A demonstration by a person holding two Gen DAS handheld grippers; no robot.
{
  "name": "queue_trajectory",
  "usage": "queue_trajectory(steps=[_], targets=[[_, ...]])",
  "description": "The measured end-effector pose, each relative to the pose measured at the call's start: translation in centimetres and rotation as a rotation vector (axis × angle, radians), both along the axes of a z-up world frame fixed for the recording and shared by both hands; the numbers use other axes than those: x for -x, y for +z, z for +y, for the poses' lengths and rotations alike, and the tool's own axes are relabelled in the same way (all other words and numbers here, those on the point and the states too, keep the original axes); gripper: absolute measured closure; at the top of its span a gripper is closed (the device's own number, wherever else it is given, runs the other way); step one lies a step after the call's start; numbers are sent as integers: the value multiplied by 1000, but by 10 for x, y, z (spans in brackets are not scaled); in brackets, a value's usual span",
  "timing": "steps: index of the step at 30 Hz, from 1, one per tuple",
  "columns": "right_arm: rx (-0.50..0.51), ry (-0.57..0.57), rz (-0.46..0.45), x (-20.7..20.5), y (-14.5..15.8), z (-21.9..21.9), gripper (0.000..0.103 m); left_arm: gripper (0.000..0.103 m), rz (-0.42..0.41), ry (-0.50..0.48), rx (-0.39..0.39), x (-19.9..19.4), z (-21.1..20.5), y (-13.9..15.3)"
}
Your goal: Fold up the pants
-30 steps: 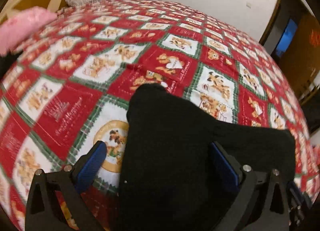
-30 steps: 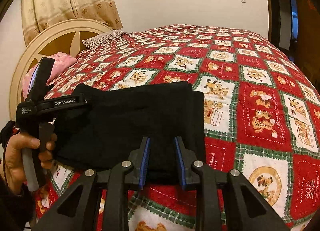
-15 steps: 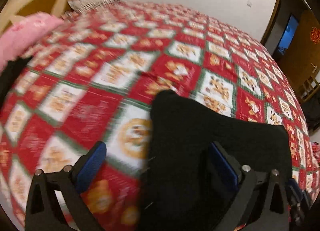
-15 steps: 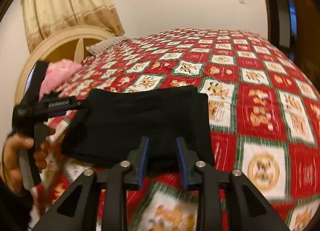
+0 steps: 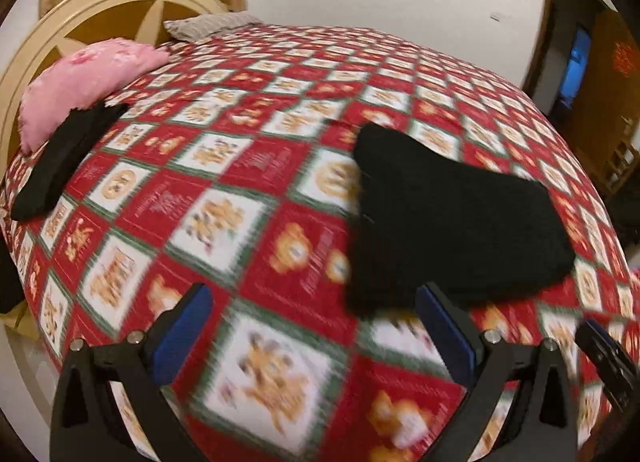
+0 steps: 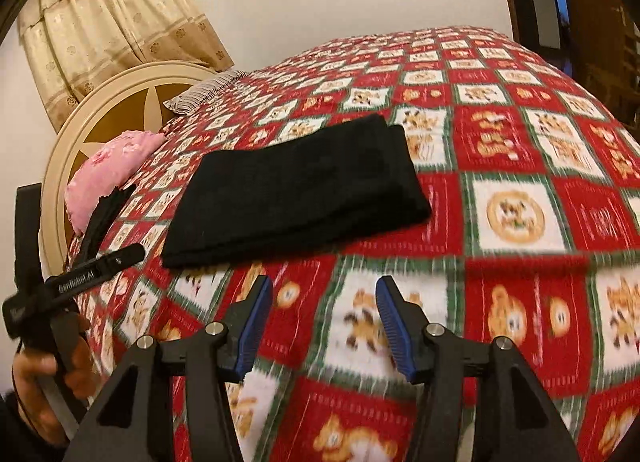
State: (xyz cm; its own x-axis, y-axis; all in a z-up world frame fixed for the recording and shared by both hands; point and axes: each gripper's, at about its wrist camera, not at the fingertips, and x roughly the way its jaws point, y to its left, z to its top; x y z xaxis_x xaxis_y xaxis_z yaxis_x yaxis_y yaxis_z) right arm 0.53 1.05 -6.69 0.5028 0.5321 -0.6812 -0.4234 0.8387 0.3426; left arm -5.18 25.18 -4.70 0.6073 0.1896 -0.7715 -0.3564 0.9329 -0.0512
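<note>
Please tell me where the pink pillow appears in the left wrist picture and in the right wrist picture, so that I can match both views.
Left wrist view: the pink pillow is at the upper left, against the round headboard.
Right wrist view: the pink pillow is at the middle left, below the headboard.
Shared landmark: the folded black pants, on the bedspread to the right of the pillow in both.

White lettering reading "GenRobot.AI" runs along the black body of the left gripper (image 6: pixel 76 282), at about nine o'clock in the right wrist view. The bedspread (image 6: pixel 516 221) squares carry script too blurred to read. A red emblem on the door (image 5: pixel 624 57) at two o'clock is illegible.
</note>
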Motion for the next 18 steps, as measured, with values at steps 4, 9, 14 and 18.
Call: queue_trajectory(steps=[4,9,14,18], targets=[[5,-21,-23,16,9,-10,48,0,-17,-69,-14,12,-35,7],[22,-57,-67,34,27,-24,48,0,-55,-92,-37,28,-62,21],[1,-83,-99,48,48,-34,48,0,-79,-100,-170,46,-86,36],[-15,-114,-195,70,78,-41,47,0,-116,-101,-229,56,-94,47]])
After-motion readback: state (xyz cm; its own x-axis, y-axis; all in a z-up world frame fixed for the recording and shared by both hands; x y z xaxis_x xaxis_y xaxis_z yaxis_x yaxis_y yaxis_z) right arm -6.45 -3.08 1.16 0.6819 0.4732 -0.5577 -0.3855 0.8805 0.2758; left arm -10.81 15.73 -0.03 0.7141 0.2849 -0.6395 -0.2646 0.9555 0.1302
